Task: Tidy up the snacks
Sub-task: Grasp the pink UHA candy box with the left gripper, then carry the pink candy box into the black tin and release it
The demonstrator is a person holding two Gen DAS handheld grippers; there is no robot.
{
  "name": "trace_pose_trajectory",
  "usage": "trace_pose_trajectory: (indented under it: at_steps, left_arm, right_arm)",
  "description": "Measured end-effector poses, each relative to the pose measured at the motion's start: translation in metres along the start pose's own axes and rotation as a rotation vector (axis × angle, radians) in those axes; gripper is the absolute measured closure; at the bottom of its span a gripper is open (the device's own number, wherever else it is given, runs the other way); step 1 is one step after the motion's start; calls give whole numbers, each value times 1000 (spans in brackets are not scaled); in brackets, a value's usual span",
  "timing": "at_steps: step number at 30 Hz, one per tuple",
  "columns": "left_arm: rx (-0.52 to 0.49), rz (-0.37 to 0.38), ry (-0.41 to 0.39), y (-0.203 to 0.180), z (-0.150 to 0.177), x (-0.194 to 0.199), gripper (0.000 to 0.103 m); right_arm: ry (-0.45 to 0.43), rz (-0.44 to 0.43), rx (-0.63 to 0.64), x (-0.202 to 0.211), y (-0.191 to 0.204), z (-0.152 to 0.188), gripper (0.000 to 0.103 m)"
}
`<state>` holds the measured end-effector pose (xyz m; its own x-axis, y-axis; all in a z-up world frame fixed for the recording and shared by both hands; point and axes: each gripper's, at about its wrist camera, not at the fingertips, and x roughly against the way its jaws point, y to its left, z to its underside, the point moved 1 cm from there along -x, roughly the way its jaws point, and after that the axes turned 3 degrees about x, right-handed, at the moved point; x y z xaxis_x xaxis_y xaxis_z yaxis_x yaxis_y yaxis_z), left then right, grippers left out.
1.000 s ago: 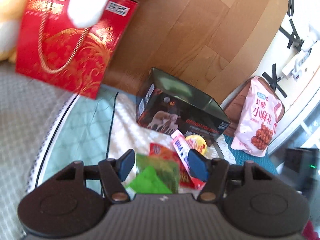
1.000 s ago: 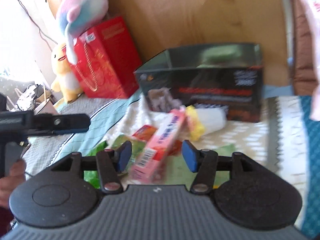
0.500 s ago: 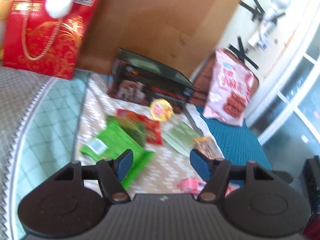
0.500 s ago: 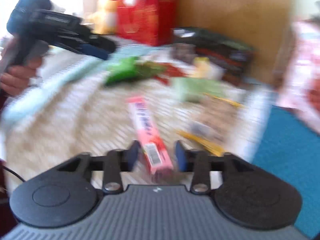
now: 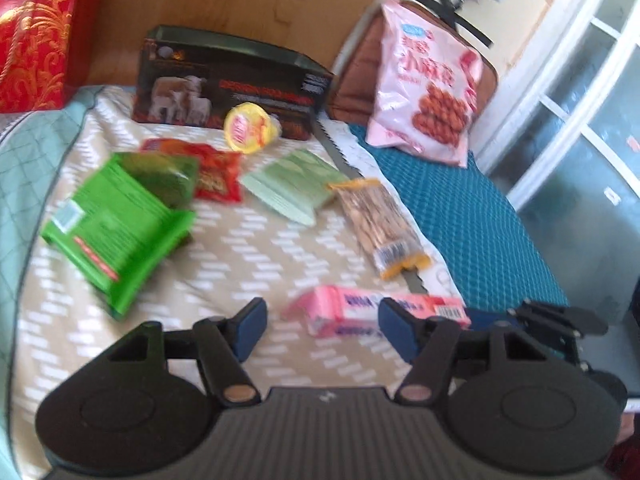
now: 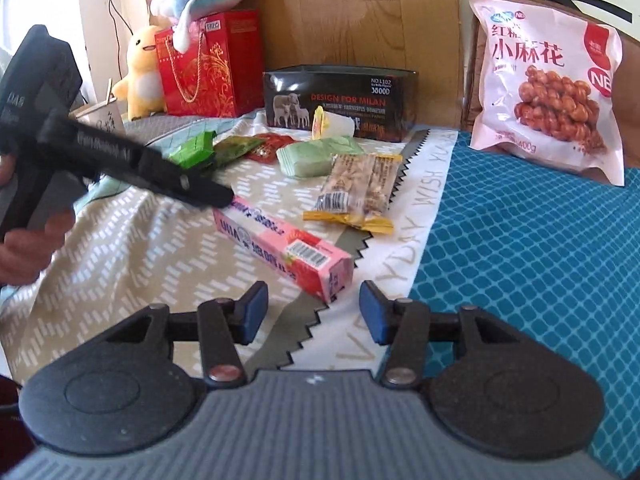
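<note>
The pink strawberry box [image 6: 280,240] lies flat on the patterned cloth [image 6: 120,248], its near end just ahead of the right gripper [image 6: 313,312], whose half-open jaws hold nothing. Only the right view shows the left gripper [image 6: 216,196] tip over the box's far end; its jaws have just been closing, grasping nothing in its own view.

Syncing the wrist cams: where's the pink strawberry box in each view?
Left wrist: pink strawberry box lies low, right of centre, crosswise just beyond the fingertips.
Right wrist: same box near centre, running diagonally toward the camera, its near end between the open jaws.
Shared landmark: black carton standing at the back by the wooden board.
</note>
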<state>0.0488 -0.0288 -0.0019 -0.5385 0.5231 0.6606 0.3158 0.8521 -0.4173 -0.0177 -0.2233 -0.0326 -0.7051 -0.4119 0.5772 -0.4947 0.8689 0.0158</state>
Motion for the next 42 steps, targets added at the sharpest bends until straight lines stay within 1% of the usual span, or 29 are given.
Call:
trace_pose_trajectory:
  at_steps: [1,2,3,6,11,14,17,20,24,28,31,32,33,34,37,38,42]
  left_arm:
    - [-18,-1,7,-5,1,-2,55]
    - [-28,11,17,-9,3,-2,58]
    - [-30,1,19,-12,4,-2,58]
    - [-33,-22,8,-14,0,5,58]
    - [-14,-8,-48,-4,-26,23,58]
    - [-33,-37,-79,0,-54,26,58]
    - [-64,-79,-140,2,-89,27,58]
    - [-58,-101,-182,11,-127,21,58]
    - [-44,-121,-219,30,-172,4,58]
    - [-13,-172,-227,50,-199,-21,58]
    - [10,-219,-206,64,-208,-40,56]
    - [18,-240,-196,68,-210,-46,53]
    - [23,-255,-185,71,-211,-52,45]
    - [25,-266,-178,72,-211,-56,40]
    - [13,-286,-198,74,-208,-54,37]
    - [6,-288,-205,73,-206,-51,37]
    - [-22,-274,-240,69,-196,-29,37]
  right_arm:
    - [1,-8,-3,-1,1,0,57]
    - [2,2,-1,-2,3,-1,66]
    - [4,16,2,-2,4,-2,69]
    - [-6,16,2,-1,6,-12,73]
    - [-55,5,46,-6,8,-36,73]
    - [-90,8,49,-21,1,-62,73]
    - [-146,12,30,-38,-10,-95,73]
    - [-180,26,14,-62,-25,-131,73]
    - [-174,30,-45,-102,-49,-170,73]
    - [-148,32,-76,-139,-61,-193,73]
    - [-135,55,-53,-160,-59,-203,72]
    - [-129,59,-43,-166,-58,-205,71]
    - [-125,65,-29,-170,-56,-207,71]
    - [-125,72,-18,-173,-54,-207,71]
    - [-124,62,6,-177,-50,-208,70]
    - [-131,60,12,-173,-48,-207,68]
    - [-150,46,1,-156,-53,-200,68]
